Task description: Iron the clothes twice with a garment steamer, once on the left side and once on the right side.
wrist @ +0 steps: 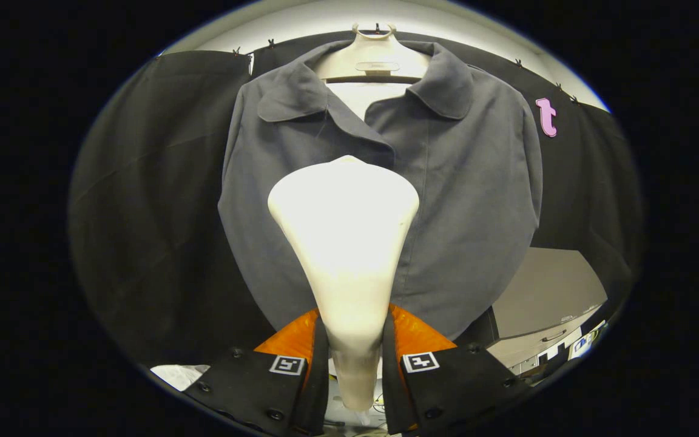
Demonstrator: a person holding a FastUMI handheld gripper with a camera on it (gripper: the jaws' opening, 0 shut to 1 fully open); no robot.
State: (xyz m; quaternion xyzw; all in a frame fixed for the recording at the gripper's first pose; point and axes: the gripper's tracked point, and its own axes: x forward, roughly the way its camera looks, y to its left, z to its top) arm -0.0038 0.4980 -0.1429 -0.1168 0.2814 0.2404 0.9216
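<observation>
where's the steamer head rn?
In the gripper view the steamer is clamped by its handle in the gripper, its wide head just ahead, facing the middle of the grey jacket on its hanger.

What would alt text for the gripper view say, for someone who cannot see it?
The gripper is shut on the handle of a cream garment steamer, whose wide head points at a grey collared jacket. The jacket hangs on a pale hanger before the black cloth wall.

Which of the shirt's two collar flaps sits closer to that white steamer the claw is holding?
The collar flap beside the pleated black cloth; the steamer, gripped in the claw, rises nearer it than the flap beside the pink letter.
</observation>
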